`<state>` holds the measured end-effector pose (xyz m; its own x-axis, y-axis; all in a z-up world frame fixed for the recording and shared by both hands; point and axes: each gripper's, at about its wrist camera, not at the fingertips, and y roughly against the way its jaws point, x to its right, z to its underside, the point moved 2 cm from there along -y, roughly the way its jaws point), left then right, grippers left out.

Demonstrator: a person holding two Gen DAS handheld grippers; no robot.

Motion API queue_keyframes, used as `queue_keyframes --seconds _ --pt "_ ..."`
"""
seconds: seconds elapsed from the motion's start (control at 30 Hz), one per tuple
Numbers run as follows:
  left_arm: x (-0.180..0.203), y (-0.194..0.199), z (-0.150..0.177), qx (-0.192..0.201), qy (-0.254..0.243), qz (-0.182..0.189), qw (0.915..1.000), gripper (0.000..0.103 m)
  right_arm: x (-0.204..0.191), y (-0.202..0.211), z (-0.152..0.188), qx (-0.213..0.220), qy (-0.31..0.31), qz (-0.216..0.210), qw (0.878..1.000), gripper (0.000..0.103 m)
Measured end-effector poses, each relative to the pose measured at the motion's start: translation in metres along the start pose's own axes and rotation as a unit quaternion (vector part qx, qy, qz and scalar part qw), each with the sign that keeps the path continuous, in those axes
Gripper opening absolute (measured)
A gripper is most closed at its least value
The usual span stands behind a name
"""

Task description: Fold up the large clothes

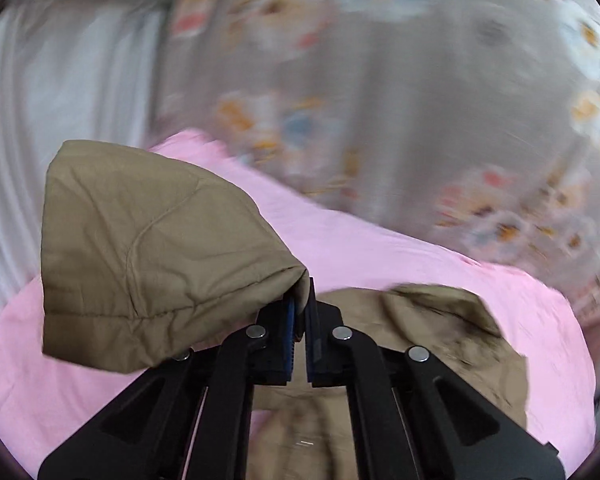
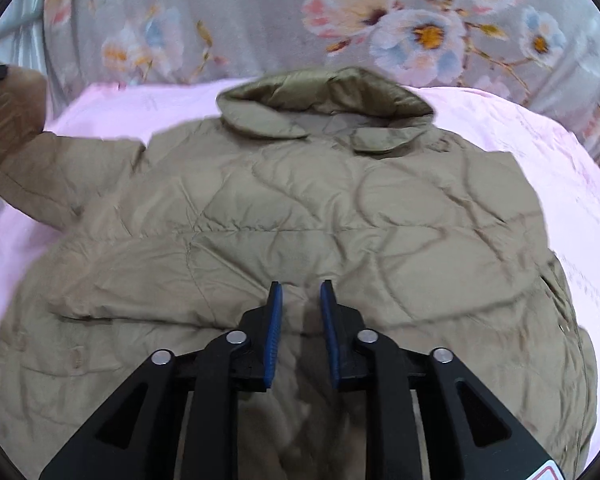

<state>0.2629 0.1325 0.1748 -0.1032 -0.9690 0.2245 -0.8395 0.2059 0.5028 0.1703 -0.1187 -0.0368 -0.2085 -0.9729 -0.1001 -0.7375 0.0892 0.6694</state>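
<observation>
The left gripper has its blue-padded jaws pressed together on the cuff end of a sleeve of the khaki quilted jacket, and the sleeve hangs lifted off to the left of the jaws, above the rest of the garment. The right gripper stands with its jaws a little apart, hovering low over the jacket's back panel; nothing lies between its pads, and whether its tips touch the cloth cannot be told. The jacket lies spread face down on a pink sheet, collar at the far side, its body filling most of the right wrist view. At the far left edge of that view the raised sleeve runs out of the picture, with a dark bit of the other gripper just showing. Beyond the pink sheet lies a grey floral bedcover. The left wrist view is heavily blurred: the bedcover's flowers smear, the pale striped surface on its left cannot be made out, and the jacket's lower part is partly hidden behind the gripper's black arms.
</observation>
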Motion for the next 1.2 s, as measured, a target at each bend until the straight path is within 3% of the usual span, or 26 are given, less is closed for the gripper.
queue_keyframes --seconds 0.17,0.33,0.37,0.43,0.5,0.6,0.7,0.83,0.93,1.03,1.1,1.13,1.17,1.2 --pt "0.135 0.011 0.055 -0.041 -0.09 0.104 0.9896 0.003 0.05 0.046 0.007 0.02 -0.029 0.023 0.999 0.023" --pt "0.208 -0.021 0.136 -0.121 -0.121 0.136 0.9757 0.007 0.124 0.071 0.029 0.0 -0.107 0.028 0.994 0.025" --pt "0.214 -0.033 0.154 -0.145 -0.115 0.141 0.9725 0.01 0.133 0.073 0.033 -0.003 -0.116 0.029 0.993 0.025" --pt "0.214 -0.046 0.175 -0.167 -0.104 0.143 0.97 0.027 0.148 0.077 0.041 -0.005 -0.125 0.036 0.992 0.026" --pt "0.207 -0.046 0.188 -0.183 -0.086 0.154 0.9672 0.052 0.155 0.08 0.045 -0.008 -0.127 0.033 0.991 0.028" --pt "0.183 -0.037 0.18 -0.179 -0.042 0.191 0.964 0.073 0.153 0.083 0.041 -0.002 -0.12 0.013 0.993 0.035" --pt "0.142 -0.026 0.152 -0.149 0.013 0.196 0.9692 0.079 0.14 0.084 0.027 0.009 -0.1 -0.008 0.995 0.045" --pt "0.072 -0.044 0.127 -0.147 0.082 0.139 0.976 0.079 0.134 0.067 0.003 0.013 -0.095 -0.007 0.995 0.054" --pt "0.022 -0.071 0.123 -0.165 0.15 0.112 0.9682 0.079 0.142 0.044 -0.004 -0.009 -0.117 0.0 0.993 0.054" --pt "-0.008 -0.101 0.128 -0.189 0.194 0.102 0.9572 0.077 0.146 0.023 -0.003 -0.038 -0.146 -0.029 0.988 0.054" --pt "-0.018 -0.118 0.134 -0.203 0.22 0.109 0.948 0.067 0.143 0.014 -0.003 -0.047 -0.154 -0.041 0.986 0.043" --pt "-0.021 -0.125 0.136 -0.211 0.23 0.114 0.9431 0.061 0.141 0.013 -0.004 -0.046 -0.152 -0.044 0.986 0.025" --pt "-0.022 -0.131 0.137 -0.216 0.239 0.119 0.9392 0.047 0.138 0.014 -0.007 -0.042 -0.142 -0.038 0.988 0.01" --pt "-0.022 -0.134 0.137 -0.216 0.241 0.117 0.9387 0.028 0.135 0.016 -0.011 -0.036 -0.134 -0.037 0.99 0.007"
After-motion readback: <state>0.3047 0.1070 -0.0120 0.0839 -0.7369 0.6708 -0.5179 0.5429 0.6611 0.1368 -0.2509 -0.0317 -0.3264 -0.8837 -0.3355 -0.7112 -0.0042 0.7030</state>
